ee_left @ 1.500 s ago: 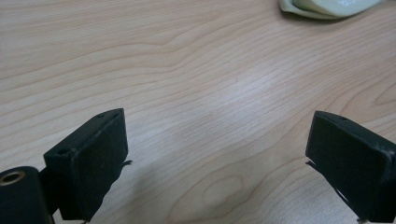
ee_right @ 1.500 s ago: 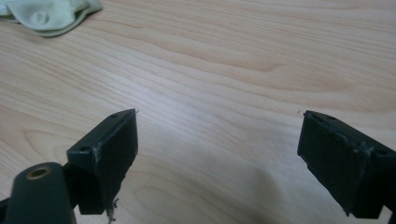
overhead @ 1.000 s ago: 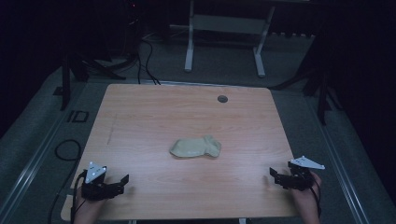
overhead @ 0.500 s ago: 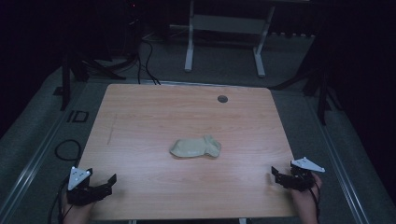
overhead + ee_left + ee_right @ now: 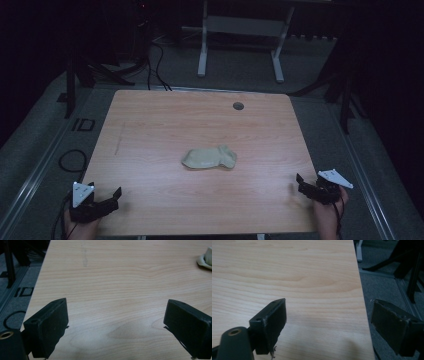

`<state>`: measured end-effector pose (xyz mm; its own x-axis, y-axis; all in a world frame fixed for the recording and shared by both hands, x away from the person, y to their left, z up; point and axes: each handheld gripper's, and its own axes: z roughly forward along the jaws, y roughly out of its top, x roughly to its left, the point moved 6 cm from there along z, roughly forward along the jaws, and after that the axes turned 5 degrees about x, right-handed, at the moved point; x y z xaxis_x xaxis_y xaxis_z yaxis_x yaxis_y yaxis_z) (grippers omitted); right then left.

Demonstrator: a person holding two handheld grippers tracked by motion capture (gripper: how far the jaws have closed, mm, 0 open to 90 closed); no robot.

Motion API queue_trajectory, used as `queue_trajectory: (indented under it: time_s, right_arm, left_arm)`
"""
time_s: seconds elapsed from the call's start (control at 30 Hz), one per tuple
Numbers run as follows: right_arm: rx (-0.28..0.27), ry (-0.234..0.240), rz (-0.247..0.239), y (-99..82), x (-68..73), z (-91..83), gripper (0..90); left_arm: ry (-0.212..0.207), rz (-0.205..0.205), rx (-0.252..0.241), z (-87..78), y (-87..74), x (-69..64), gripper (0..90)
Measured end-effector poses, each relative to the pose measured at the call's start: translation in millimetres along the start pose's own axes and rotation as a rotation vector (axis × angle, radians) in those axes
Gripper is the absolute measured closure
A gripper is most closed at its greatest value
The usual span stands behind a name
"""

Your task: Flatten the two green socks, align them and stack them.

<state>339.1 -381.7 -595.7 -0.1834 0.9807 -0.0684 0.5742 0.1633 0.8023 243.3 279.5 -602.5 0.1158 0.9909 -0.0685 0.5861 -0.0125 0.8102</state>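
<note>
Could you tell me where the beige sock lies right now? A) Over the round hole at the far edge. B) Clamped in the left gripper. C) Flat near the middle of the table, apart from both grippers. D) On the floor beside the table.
C: the sock lies mid-table, while the left gripper and right gripper sit open at the near corners.

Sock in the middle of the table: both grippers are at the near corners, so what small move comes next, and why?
Probably ease the left gripper forward and inward toward the sock. Its jaws stand wide apart over bare table, holding nothing, and the sock's edge shows in the left gripper view's upper right corner.
</note>
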Motion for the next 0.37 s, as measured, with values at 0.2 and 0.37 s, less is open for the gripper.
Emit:
queue_trajectory:
  time_s: [0.2,0.37]
  right_arm:
    - [0.021,0.005,-0.004,-0.6,-0.2,1.7,13.6]
    - [0.030,0.007,-0.006,-0.7,0.0,2.5,13.7]
  left_arm:
    - [0.020,-0.006,0.007,-1.3,-3.0,2.6,5.7]
    - [0.029,-0.011,0.005,-0.9,-3.4,3.7,5.7]
